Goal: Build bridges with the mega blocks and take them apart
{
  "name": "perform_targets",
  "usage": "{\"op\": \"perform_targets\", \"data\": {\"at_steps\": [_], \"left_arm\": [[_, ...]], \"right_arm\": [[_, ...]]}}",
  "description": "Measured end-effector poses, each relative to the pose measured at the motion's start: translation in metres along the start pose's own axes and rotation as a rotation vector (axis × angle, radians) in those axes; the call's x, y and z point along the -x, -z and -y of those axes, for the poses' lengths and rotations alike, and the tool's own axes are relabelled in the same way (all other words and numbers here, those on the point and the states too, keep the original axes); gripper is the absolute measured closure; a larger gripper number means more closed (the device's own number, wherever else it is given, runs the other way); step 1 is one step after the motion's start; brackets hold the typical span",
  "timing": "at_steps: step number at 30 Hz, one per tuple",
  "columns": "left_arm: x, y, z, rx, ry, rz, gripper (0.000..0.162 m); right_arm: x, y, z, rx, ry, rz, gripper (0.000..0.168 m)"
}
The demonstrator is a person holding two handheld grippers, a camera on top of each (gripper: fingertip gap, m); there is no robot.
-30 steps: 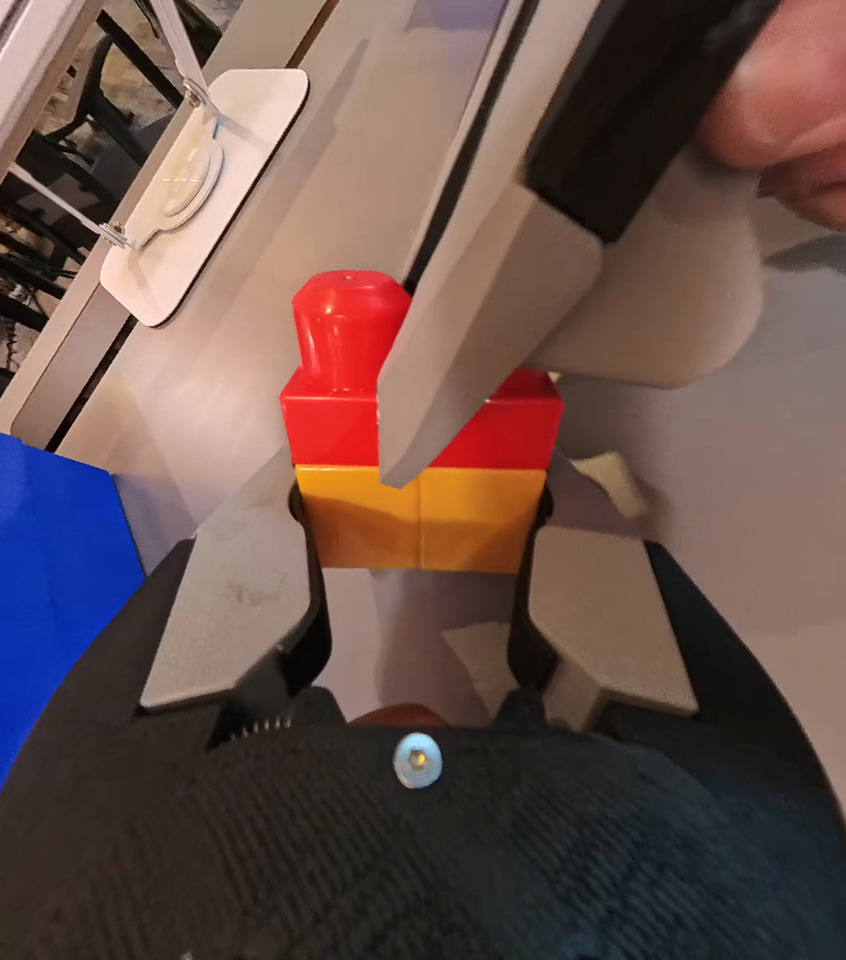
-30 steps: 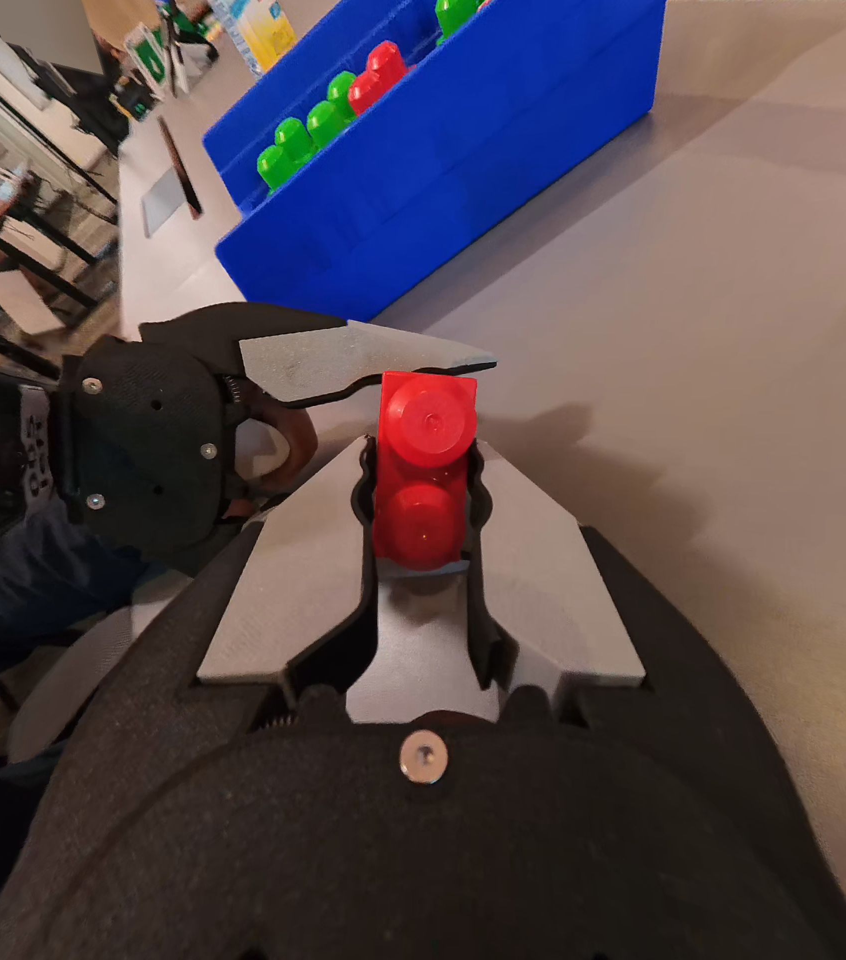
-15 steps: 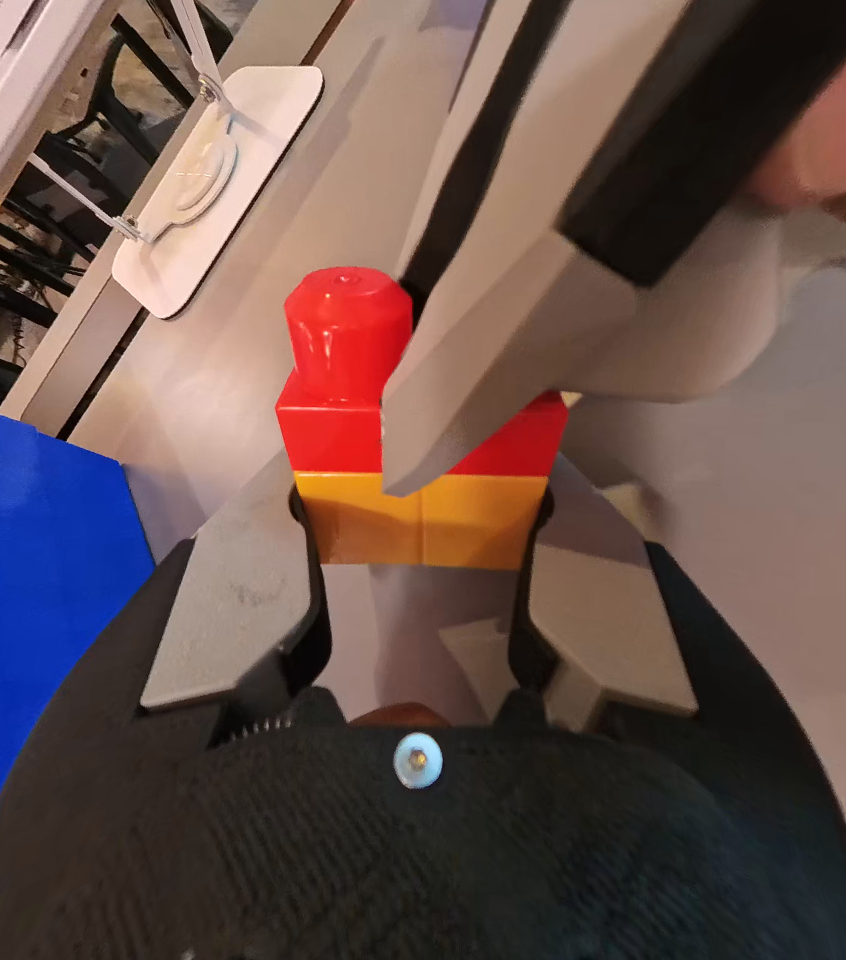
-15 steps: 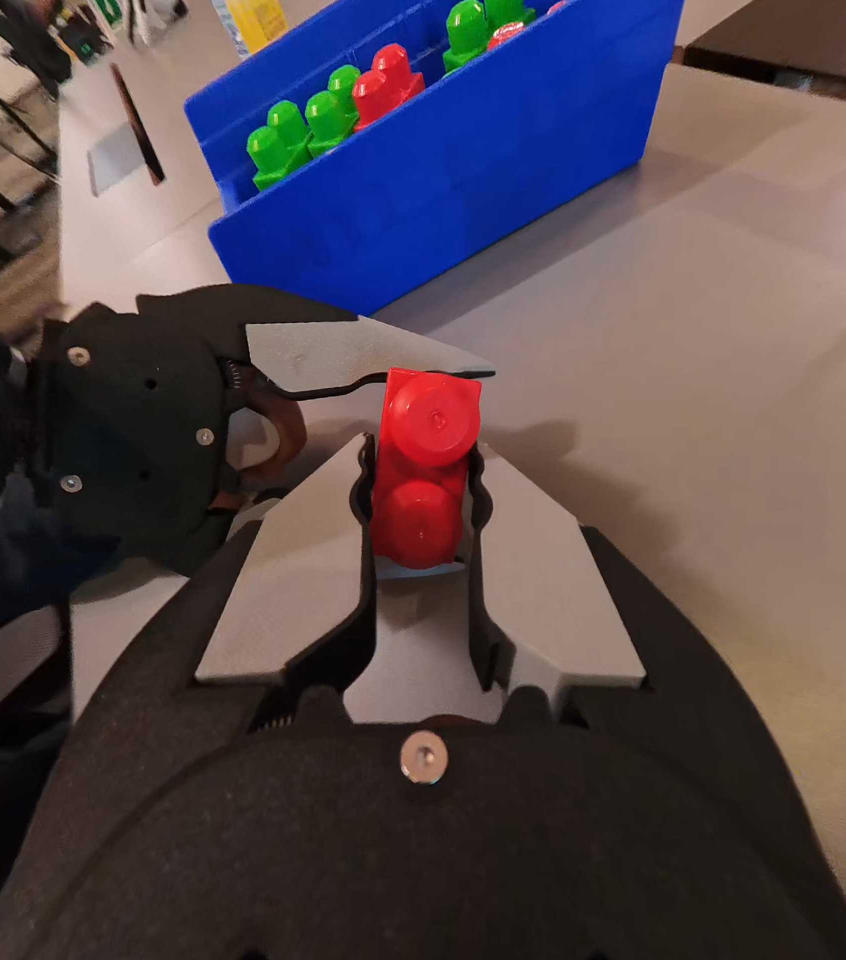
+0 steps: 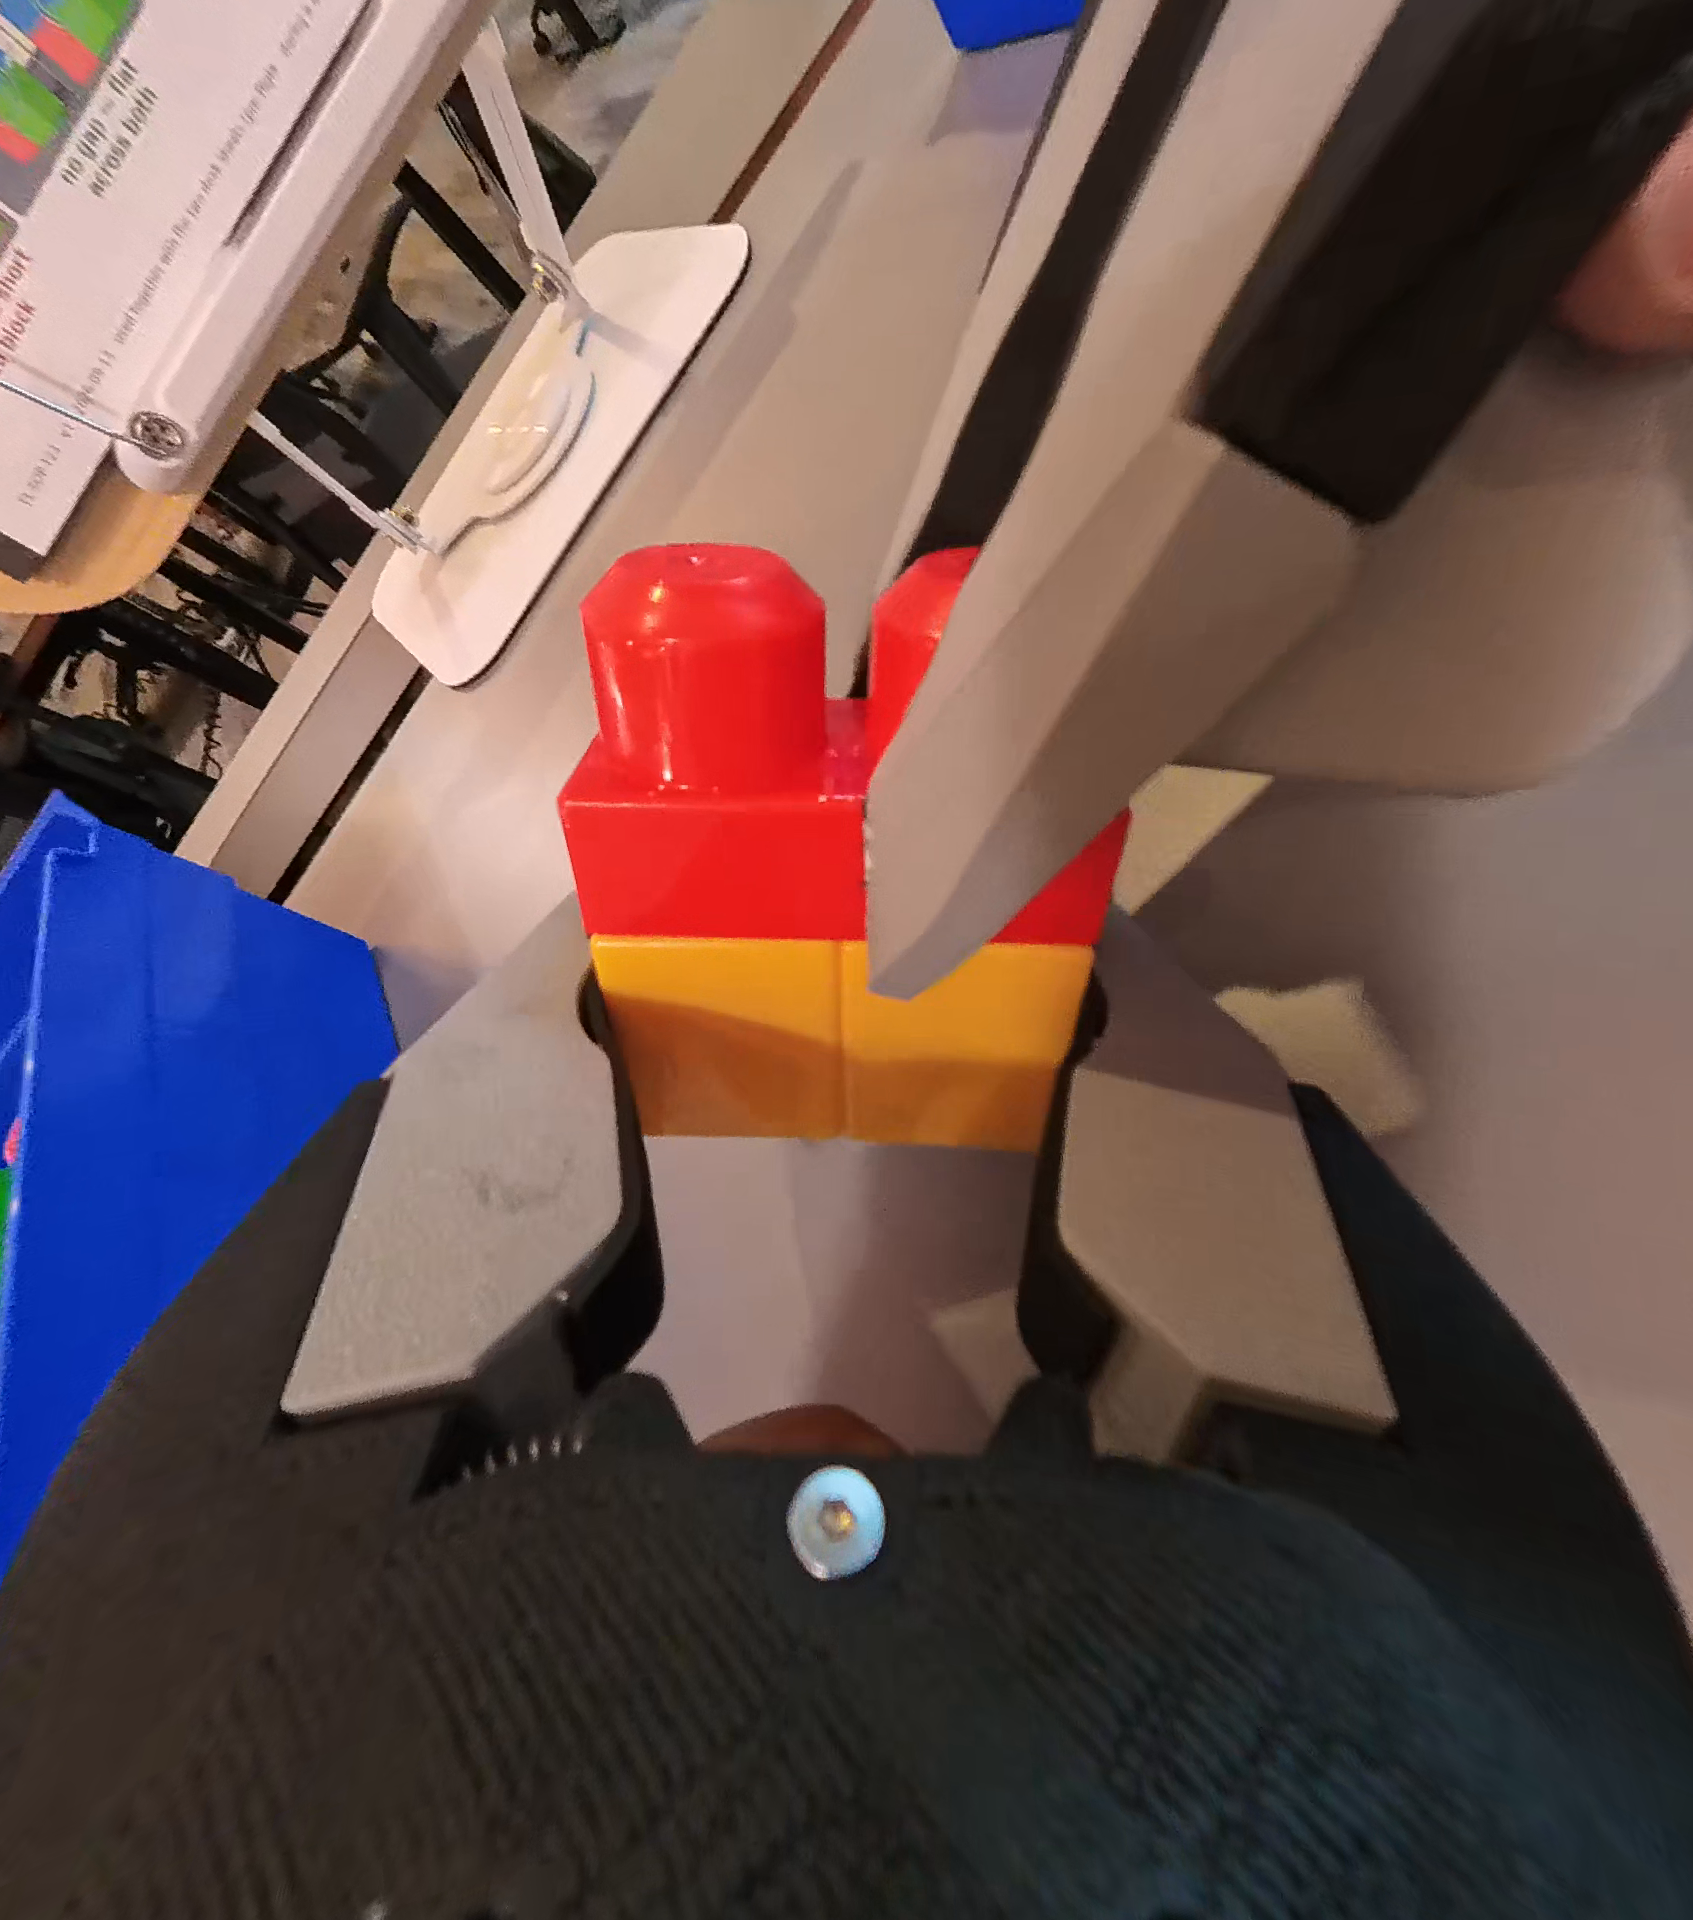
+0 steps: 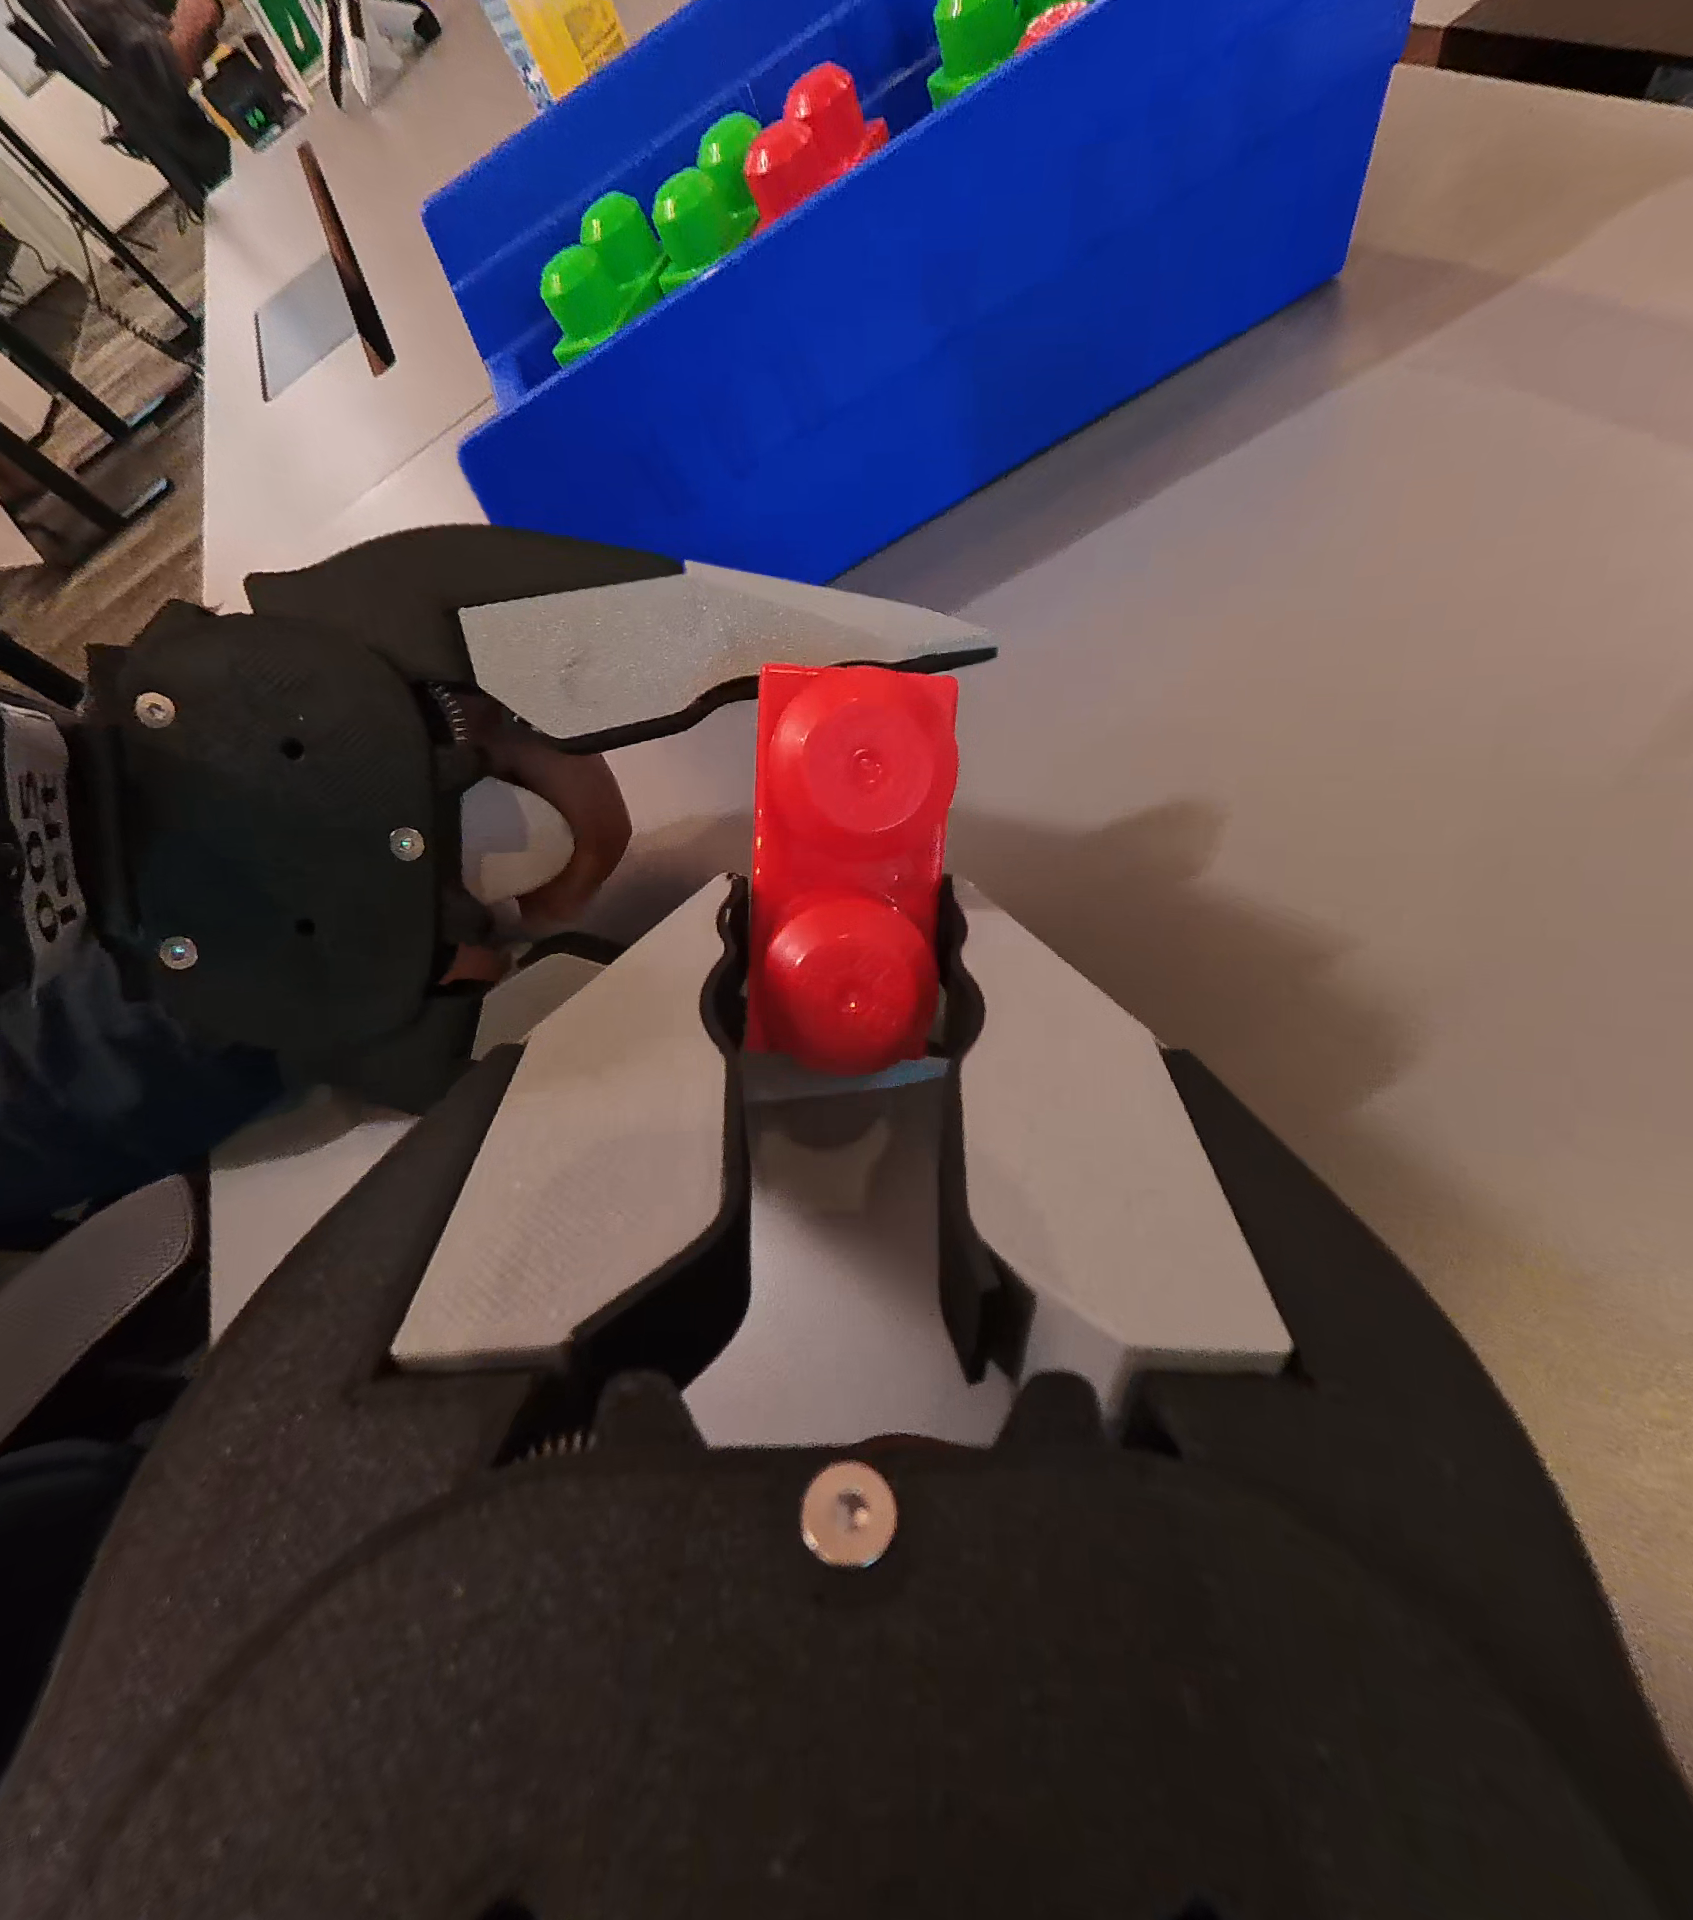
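Observation:
A red two-stud block (image 5: 717, 842) sits on an orange block (image 5: 842, 1029), held above the grey table. My left gripper (image 5: 842, 1018) is shut on the orange block's two sides. One of my right gripper's fingers (image 5: 987, 790) reaches down from the upper right and lies across the red block's right half. In the right wrist view I look down on the red block (image 6: 852, 769). My right gripper (image 6: 842, 914) is shut on its near end. The left gripper's upper finger (image 6: 717, 665) lies along its far end. The orange block is hidden there.
A blue bin (image 6: 925, 343) with green blocks (image 6: 644, 239) and red blocks (image 6: 811, 135) stands on the table (image 6: 1444, 727) behind the grippers; it also shows at the left (image 5: 146, 1091). A white stand base (image 5: 561, 447) and a printed sheet (image 5: 42, 208) are at the far left. Both grippers' tips are close together, under 4 cm apart.
Both grippers kept their grip and moved together, bringing the blue bin more into view. The right gripper's finger shifted right on the red block, so its second stud now shows.

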State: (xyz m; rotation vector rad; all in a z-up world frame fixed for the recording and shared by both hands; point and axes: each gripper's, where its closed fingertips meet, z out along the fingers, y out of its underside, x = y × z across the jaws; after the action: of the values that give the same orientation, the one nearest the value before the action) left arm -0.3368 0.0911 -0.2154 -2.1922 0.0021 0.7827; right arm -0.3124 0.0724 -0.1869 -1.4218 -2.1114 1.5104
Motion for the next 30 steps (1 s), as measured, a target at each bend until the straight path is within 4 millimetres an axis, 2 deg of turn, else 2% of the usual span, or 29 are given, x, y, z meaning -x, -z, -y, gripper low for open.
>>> {"op": "perform_targets", "data": {"at_steps": [4, 15, 21, 26, 30], "left_arm": [[0.0, 0.003, 0.005, -0.037, 0.02, -0.009, 0.077], [-0.002, -0.001, -0.002, 0.027, 0.029, -0.021, 0.077], [-0.007, -0.003, -0.002, 0.029, 0.097, -0.074, 0.077], [-0.01, 0.003, 0.006, -0.046, 0.137, -0.133, 0.077], [-0.011, 0.003, 0.003, -0.02, 0.11, -0.12, 0.077]], "right_arm": [[0.003, 0.003, 0.004, -0.022, -0.012, 0.02, 0.135], [0.0, 0.001, 0.0, 0.014, 0.05, -0.059, 0.135], [-0.003, 0.001, 0.001, 0.002, 0.01, -0.045, 0.136], [0.001, 0.005, 0.003, -0.034, -0.133, 0.116, 0.135], [0.001, 0.003, -0.002, -0.019, -0.198, 0.186, 0.136]]}}
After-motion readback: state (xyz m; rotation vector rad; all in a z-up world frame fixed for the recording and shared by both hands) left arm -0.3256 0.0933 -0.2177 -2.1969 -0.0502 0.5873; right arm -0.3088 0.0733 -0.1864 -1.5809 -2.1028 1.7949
